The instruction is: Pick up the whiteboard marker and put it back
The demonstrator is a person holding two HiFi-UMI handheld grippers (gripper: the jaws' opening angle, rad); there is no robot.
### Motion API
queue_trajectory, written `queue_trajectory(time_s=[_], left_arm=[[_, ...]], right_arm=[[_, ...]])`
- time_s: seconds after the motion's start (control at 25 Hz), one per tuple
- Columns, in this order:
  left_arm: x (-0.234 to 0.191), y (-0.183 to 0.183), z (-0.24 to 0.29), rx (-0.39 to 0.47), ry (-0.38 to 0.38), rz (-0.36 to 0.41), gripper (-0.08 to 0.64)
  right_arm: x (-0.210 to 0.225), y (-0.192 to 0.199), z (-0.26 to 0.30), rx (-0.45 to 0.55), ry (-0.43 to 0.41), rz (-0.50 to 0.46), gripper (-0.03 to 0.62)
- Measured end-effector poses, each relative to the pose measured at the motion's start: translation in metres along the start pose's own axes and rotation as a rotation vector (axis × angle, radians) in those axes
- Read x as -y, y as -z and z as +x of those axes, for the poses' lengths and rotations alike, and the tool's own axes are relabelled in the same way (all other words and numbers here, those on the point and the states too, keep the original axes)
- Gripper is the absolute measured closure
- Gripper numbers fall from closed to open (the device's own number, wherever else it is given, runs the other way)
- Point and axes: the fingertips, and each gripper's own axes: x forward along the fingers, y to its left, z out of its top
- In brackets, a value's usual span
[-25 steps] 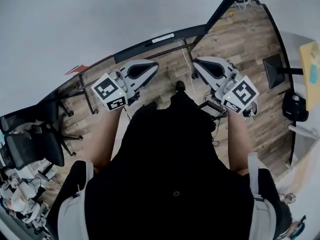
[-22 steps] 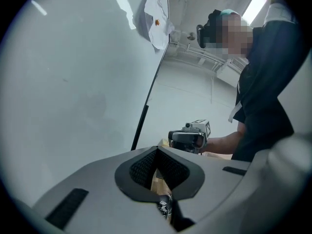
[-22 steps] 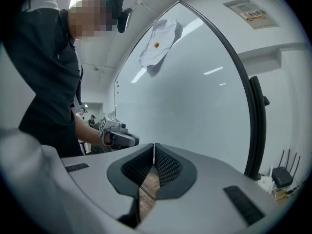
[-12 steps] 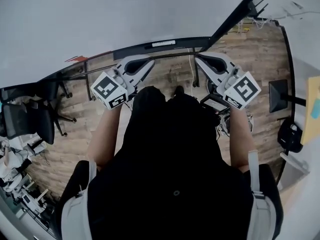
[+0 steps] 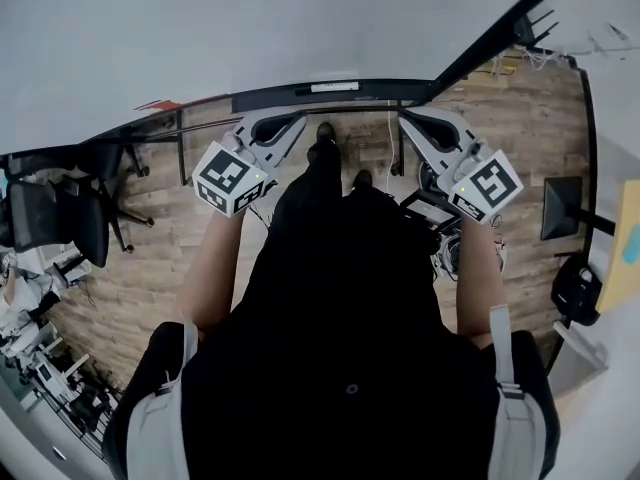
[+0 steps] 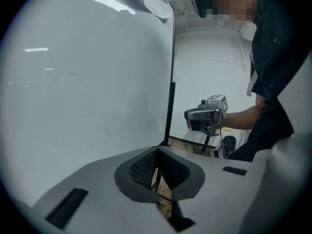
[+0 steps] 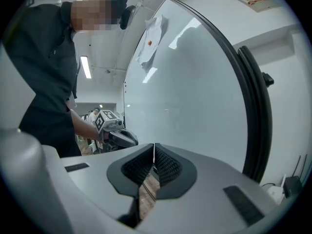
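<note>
**A:** ok so what are we seeing on the left hand-held gripper (image 6: 157,154); got anything in it?

**B:** nope; in the left gripper view we see its jaws pressed together, ribbed black pads meeting at the tip with nothing between them; same story for the right hand-held gripper (image 7: 154,152), jaws closed on themselves, just a sliver of wooden floor (image 5: 160,258) showing through the gap lower down

**A:** and where are we standing?

**B:** right up at the whiteboard (image 5: 250,28); from the head view we're looking down over a black top (image 5: 340,348), one hand-held gripper out on each side, both pointing toward the black ledge (image 5: 270,98) along the board's bottom edge; neither one touches it as far as we can tell

**A:** whiteboard marker?

**B:** honestly we can't say for sure; the only candidate is a pale slim strip (image 5: 335,87) lying along that ledge, roughly between the two gripper tips and clear of both; too small for us to tell what it is

**A:** anything else around?

**B:** a sheet of paper (image 7: 148,43) stuck high on the board, and some office chairs (image 5: 60,228) off to the left on the floor
</note>
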Motion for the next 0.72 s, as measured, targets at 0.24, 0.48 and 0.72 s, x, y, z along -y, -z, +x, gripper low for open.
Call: queue_trajectory(time_s=[0.24, 0.48, 0.72], left_arm=[[-0.012, 0.017, 0.024, -0.107, -0.032, 0.151, 0.546], [-0.014, 0.033, 0.047, -0.225, -0.038, 0.288, 0.546], [-0.027, 0.049, 0.070, -0.325, -0.046, 0.378, 0.509]], right_arm=[[0.009, 0.011, -0.005, -0.008, 0.038, 0.033, 0.572], [0.013, 0.013, -0.011, -0.013, 0.072, 0.028, 0.572], [0.025, 0.022, -0.019, -0.016, 0.114, 0.057, 0.572]])
